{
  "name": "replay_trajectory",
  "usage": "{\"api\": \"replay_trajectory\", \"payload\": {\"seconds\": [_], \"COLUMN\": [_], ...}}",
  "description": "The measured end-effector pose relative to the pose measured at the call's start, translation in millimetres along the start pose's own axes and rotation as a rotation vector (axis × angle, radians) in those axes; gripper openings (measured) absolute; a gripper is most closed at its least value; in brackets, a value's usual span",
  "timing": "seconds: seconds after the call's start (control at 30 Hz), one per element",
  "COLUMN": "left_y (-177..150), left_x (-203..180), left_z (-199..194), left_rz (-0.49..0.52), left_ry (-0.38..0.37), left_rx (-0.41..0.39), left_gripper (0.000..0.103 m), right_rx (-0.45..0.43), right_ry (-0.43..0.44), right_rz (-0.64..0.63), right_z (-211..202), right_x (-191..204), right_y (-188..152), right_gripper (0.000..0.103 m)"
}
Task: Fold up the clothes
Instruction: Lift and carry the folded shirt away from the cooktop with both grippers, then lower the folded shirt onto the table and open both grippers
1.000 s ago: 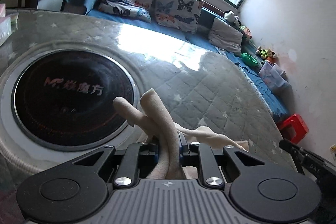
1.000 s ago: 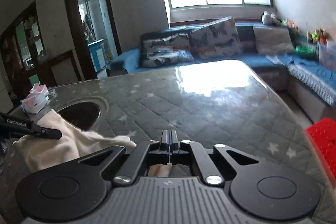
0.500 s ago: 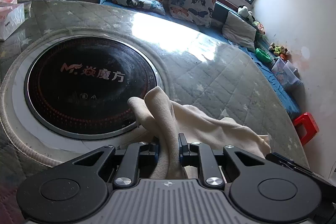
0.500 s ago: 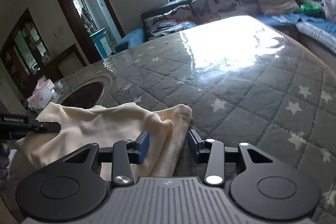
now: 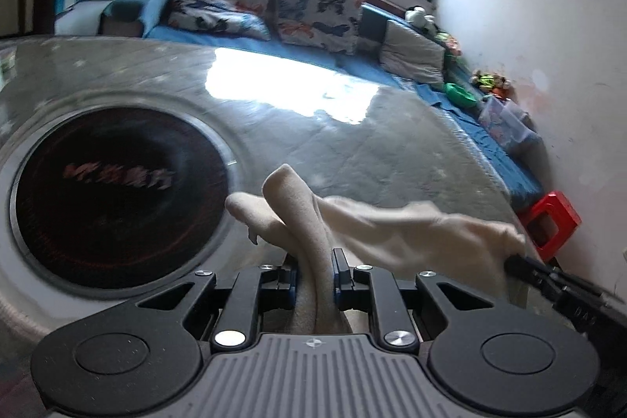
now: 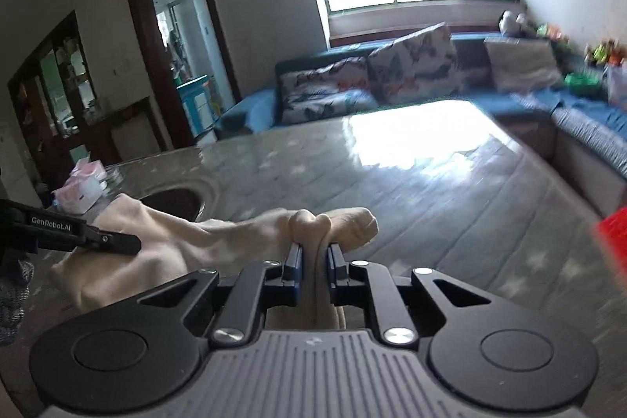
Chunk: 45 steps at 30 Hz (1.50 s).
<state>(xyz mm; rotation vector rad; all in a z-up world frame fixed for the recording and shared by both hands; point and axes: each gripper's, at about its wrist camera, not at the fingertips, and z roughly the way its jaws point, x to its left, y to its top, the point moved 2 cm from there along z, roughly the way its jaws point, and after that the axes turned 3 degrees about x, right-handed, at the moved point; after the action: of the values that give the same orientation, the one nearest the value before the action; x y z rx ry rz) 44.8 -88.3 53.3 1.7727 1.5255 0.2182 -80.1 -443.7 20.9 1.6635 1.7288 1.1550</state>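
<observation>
Half a second back the right gripper (image 6: 313, 255) stood open around the cloth's (image 5: 411, 230) edge; its jaws have just been closing, and a bunched fold is now pinched between them. By the left gripper (image 5: 313, 267) the other end is held clamped as before, a doubled ridge of fabric standing up between its pads. The cloth, cream and soft, is stretched between the two grippers, sagging above the table (image 6: 450, 190) near the round black inset (image 5: 113, 194).

Risk, as judged: only a small bunch is caught on the right, so a sharp pull apart could slip it free and drop that end. A drooping middle could also drag across the table and crease the fold.

As for containers, a tissue box (image 6: 80, 189) is seen at the table's far left with tissue showing at its top; a clear bin (image 5: 505, 122) by the sofa holds things too blurred to name.
</observation>
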Motion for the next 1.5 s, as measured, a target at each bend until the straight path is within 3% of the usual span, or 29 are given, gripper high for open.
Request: {"api": "replay_trajectory", "payload": {"seconds": [0.27,0.63,0.93,1.03,1.33,1.5], "left_y": [10.3,2.7,-9.8,-11.2,-7.0,4.1], "left_x": [-67.4,-124.3,-132.2,-130.3,-120.6,-113.6], "left_z": [31.0,82.5,110.1,113.6,110.0,106.2], "left_rz": [0.073,0.143,0.163,0.170,0.171,0.158], "left_ry": [-0.082,-0.120,-0.108,-0.093,-0.024,0.000], "left_rx": [0.014,0.078,0.135,0.144,0.123,0.089], "left_gripper": [0.017,0.017,0.018,0.022,0.038,0.039], "right_rx": [-0.058,-0.036,0.007,0.026,0.095,0.060], "right_ry": [-0.144,-0.274,-0.318,-0.332,-0.389,-0.389], "right_rz": [-0.041,0.000,0.059,0.077,0.114,0.136], "right_z": [-35.7,-37.9,-19.3,-13.0,-0.4,-9.7], "right_x": [-38.1,-93.7,-126.7,-134.4,-146.5,-148.5], "right_y": [26.0,24.3,6.8,-0.3,-18.0,-11.6], "right_gripper": [0.011,0.011,0.011,0.011,0.012,0.013]}}
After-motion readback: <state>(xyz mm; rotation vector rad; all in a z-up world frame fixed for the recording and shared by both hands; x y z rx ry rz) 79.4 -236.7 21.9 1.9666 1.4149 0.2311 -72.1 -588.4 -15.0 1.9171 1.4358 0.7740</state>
